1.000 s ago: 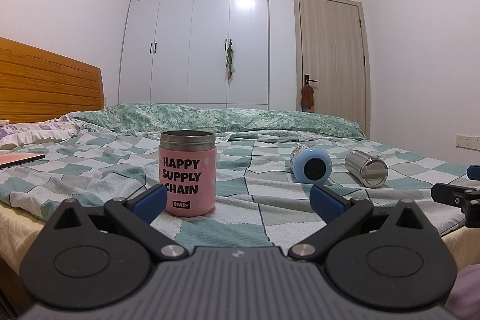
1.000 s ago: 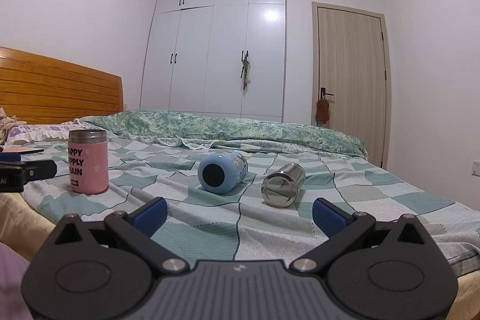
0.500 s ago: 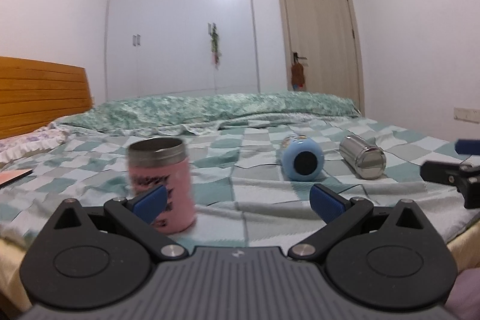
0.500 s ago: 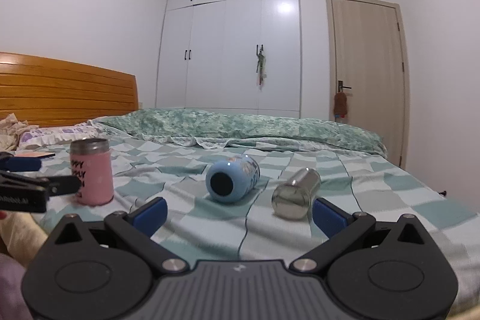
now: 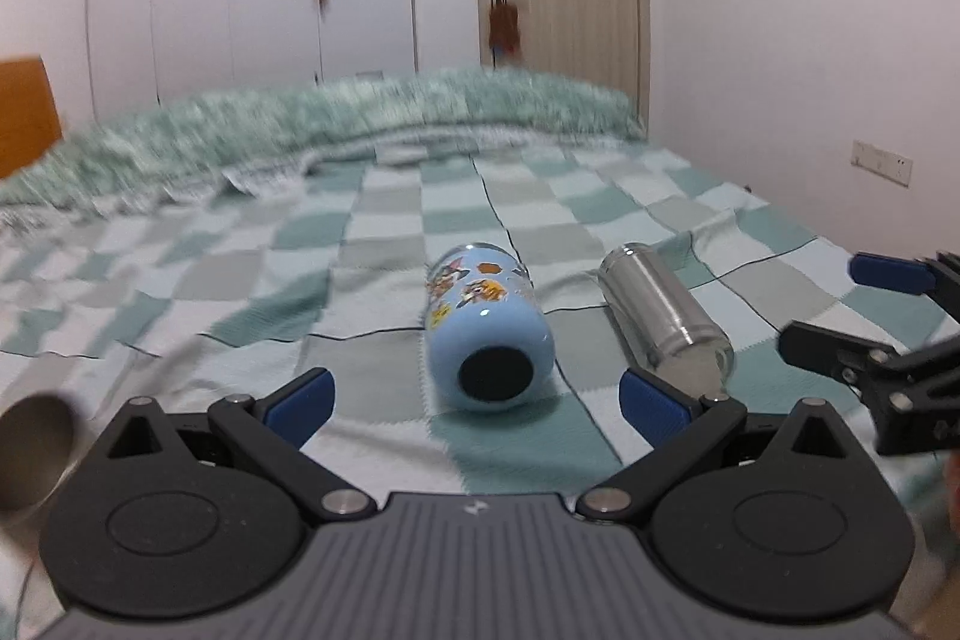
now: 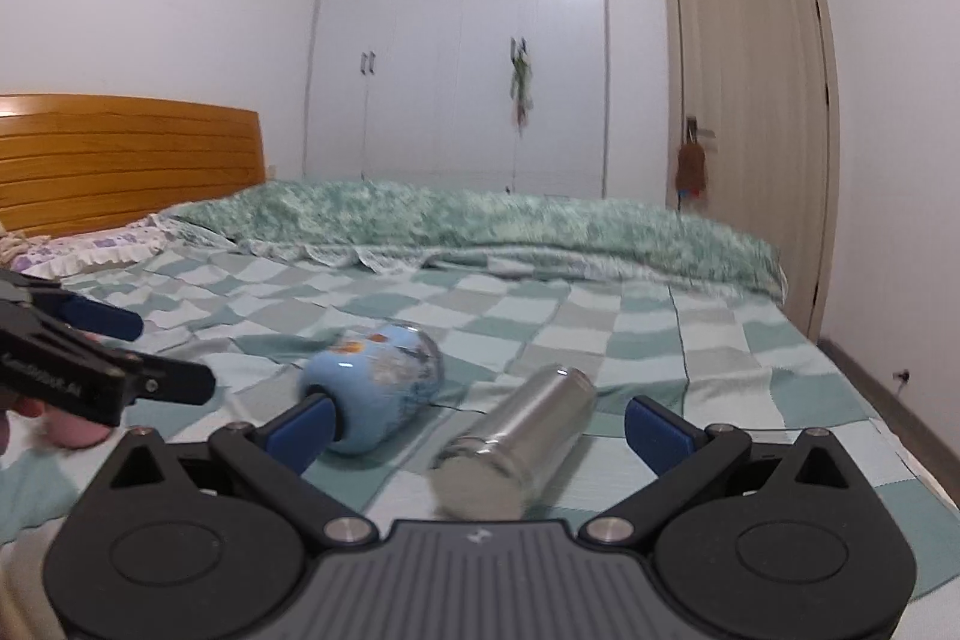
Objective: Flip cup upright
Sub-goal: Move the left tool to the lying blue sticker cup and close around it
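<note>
— Blue, that cartoon-printed cup (image 5: pixel 487 334) was, lying on its side on the green-and-white checked bedspread (image 5: pixel 240 280), its dark round base turned toward the left gripper (image 5: pixel 477 397).

— And that gripper?

— Jaws spread wide, holding nothing, its blue pads (image 5: pixel 300 397) flanking the cup's base from the near side without touching it.

— The steel one?

— The stainless steel tumbler (image 6: pixel 516 445) lay on its side too, just beside the blue cup, in front of the right gripper (image 6: pixel 480 430), which was also released and empty.

— Any writing?

— Only white lettering on the left gripper's black arm in the right wrist view, too blurred to read. The cup's cartoon figures carried no legible words.

— Anything else?

— A pink cup (image 6: pixel 75 433) stood behind that arm, mostly hidden. A metal rim (image 5: pixel 33 451) showed at the left view's edge.
</note>
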Available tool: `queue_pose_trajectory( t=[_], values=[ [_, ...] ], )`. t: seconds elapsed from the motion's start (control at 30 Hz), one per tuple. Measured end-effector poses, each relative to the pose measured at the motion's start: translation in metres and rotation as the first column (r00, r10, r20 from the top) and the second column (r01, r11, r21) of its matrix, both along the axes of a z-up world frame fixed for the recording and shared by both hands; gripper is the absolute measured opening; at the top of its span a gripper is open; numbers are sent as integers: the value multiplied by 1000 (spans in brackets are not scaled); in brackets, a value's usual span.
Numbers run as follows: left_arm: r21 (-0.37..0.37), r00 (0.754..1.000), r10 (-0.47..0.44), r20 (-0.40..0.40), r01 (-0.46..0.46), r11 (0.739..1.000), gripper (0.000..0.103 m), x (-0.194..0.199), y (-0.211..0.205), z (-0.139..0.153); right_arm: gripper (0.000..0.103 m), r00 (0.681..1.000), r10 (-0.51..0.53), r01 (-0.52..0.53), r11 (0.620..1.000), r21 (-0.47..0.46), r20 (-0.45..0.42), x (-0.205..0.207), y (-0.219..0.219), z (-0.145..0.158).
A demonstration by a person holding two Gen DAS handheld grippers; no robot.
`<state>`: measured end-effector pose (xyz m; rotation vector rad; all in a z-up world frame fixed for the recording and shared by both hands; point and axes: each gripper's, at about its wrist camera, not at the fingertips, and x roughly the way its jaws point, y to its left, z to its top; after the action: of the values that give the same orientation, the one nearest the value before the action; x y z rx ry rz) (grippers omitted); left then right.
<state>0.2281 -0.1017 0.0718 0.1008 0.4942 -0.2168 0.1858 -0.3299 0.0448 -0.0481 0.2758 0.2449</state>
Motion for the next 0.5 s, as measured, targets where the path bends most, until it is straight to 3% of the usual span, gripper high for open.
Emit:
queue_pose_trajectory(
  t=[0.27,0.5],
  values=[
    [102,986,19,-163,-2,995,103,106,-34,-2,103,992,1,0,1000,14,-123,78,-34,4],
    [141,940,64,-335,-17,990,103,174,-50,-29,103,974,14,-3,999,51,-226,144,-52,-2]
  ],
)
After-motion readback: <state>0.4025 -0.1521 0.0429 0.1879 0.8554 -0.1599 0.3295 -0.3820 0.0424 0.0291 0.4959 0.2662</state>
